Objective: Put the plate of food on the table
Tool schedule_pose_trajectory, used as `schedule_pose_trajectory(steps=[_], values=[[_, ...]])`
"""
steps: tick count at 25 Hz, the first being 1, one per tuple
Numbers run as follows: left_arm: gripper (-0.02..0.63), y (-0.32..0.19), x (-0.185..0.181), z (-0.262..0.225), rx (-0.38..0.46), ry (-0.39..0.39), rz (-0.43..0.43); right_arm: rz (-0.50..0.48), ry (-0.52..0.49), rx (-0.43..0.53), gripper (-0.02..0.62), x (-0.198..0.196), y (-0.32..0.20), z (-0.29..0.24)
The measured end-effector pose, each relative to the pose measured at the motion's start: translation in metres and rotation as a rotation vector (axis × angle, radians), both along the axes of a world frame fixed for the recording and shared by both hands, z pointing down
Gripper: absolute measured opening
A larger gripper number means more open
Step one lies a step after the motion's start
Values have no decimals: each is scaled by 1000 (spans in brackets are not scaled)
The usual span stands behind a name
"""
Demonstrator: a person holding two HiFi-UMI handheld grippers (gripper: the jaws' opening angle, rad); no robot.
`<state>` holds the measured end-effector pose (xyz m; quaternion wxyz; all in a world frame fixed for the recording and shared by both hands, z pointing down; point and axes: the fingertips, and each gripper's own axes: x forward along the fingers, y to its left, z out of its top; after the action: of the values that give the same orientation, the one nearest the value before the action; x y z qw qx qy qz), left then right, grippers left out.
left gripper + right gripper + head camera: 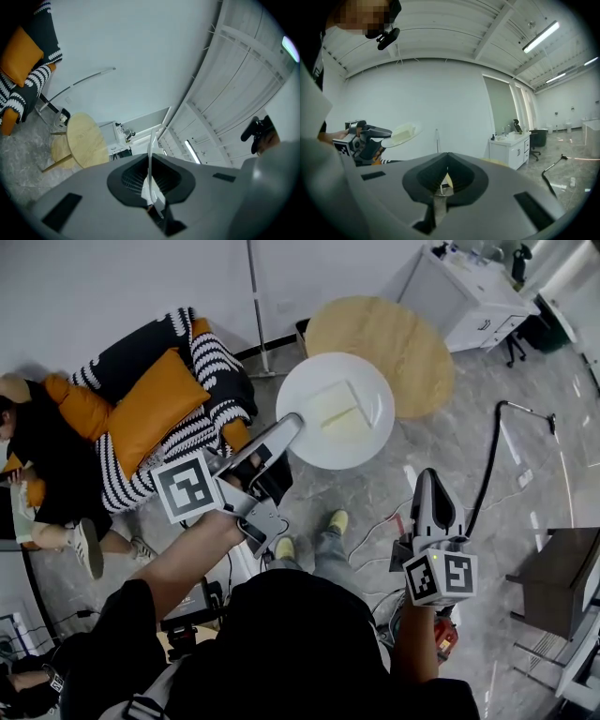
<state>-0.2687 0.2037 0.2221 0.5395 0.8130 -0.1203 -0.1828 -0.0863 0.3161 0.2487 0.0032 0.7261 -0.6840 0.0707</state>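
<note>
A white plate (361,442) carrying pale yellow slabs of food (336,411) hangs in the air just short of the round wooden table (408,348). My left gripper (291,425) is shut on the plate's near rim. In the left gripper view the plate (151,154) shows edge-on between the jaws, with the table (84,139) beyond at left. My right gripper (429,479) is lower right of the plate, pointing forward, shut and holding nothing. The right gripper view shows its closed jaws (446,157), and the plate (401,135) held up at left.
A person sits at left in a striped armchair (202,362) with an orange cushion (155,404). A white cabinet (469,296) stands beyond the table. A black hose (492,460) and cables lie on the marble floor. A dark table (562,582) stands at right.
</note>
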Motion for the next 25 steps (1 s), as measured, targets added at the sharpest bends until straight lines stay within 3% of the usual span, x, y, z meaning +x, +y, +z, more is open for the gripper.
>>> schedule_pose_trajectory(steps=[3, 13, 25], values=[[18, -8, 11, 3, 1, -7, -8, -13, -5, 1, 8, 10, -11, 5], [18, -53, 111, -6, 31, -59, -9, -71, -5, -16, 7, 101, -65, 6], [18, -96, 186, -9, 21, -80, -42, -120, -39, 6, 7, 177, -124, 11]])
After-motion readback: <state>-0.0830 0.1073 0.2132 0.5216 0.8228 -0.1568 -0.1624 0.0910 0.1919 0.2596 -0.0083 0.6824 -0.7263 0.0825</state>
